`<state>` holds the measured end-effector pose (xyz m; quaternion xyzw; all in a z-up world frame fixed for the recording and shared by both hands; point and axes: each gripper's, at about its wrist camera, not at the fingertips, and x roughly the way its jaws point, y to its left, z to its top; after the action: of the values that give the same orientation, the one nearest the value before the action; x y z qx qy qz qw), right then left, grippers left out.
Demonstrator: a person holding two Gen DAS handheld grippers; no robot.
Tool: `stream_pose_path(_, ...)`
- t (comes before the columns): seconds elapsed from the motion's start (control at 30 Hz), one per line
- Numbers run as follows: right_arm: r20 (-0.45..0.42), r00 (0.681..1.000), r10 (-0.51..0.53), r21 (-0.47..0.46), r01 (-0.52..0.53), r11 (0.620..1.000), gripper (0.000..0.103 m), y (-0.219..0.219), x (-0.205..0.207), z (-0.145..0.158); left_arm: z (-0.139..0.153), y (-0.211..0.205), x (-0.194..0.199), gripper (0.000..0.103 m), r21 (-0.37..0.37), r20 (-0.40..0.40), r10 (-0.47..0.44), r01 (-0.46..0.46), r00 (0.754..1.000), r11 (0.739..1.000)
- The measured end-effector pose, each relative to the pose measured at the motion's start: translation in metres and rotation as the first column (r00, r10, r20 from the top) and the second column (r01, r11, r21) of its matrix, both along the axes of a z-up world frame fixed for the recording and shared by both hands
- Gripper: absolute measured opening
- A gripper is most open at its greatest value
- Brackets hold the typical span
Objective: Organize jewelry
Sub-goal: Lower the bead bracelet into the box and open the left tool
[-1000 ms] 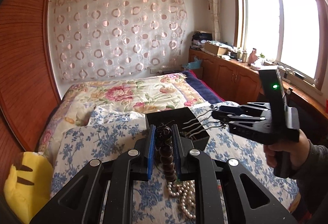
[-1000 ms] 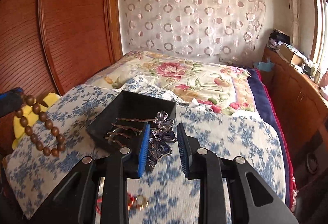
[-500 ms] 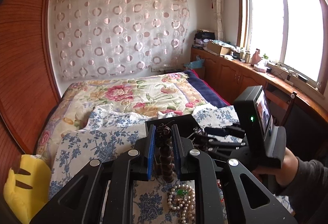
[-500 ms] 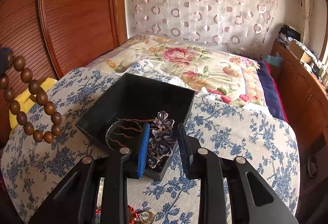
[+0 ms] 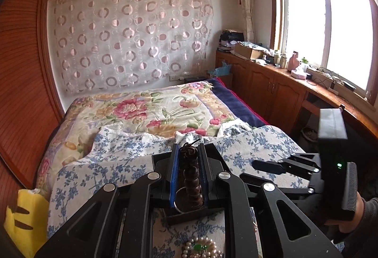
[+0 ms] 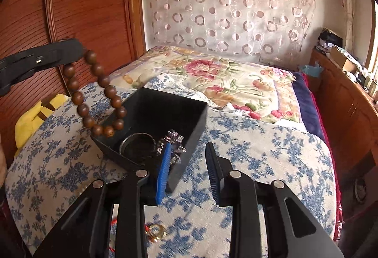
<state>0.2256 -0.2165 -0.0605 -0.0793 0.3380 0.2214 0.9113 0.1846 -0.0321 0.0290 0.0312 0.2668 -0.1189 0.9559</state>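
My left gripper [image 5: 188, 171] is shut on a brown wooden bead bracelet [image 5: 191, 177], which hangs over the near left edge of the black box in the right wrist view [image 6: 99, 97]. The black box [image 6: 189, 137] sits on the blue-flowered cloth and holds a purple jewelled hair comb [image 6: 173, 140] and a dark ring-shaped piece [image 6: 139, 145]. My right gripper [image 6: 186, 173] is open and empty, just above the box's near right corner. It also shows in the left wrist view [image 5: 269, 171].
A pearl necklace with a green stone [image 5: 200, 249] lies on the cloth near me. A gold ring on red cord [image 6: 156, 232] lies below the right gripper. A yellow plush toy [image 6: 35, 114] sits at the left by the wooden wall. Cabinets [image 5: 271, 92] line the right.
My right gripper opened and let go of the hair comb, which now lies in the box. My left gripper carried the bead bracelet over to the box's edge.
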Motion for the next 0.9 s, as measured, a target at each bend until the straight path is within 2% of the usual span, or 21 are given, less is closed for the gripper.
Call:
stream_pose_path(0.33,-0.023,1.0,-0.004,0.009,0.005,1.0,0.033,-0.016,0.001,-0.011,-0.012,-0.007,0.02,0.015,0.011,-0.033,0.012,-0.011,0.999,1.0)
stream_pose_path(0.9,-0.02,0.999,0.032,-0.029,-0.032,0.999,0.032,0.014,0.013,-0.012,-0.019,-0.004,0.02,0.015,0.02,-0.051,0.007,-0.006,0.999,1.0)
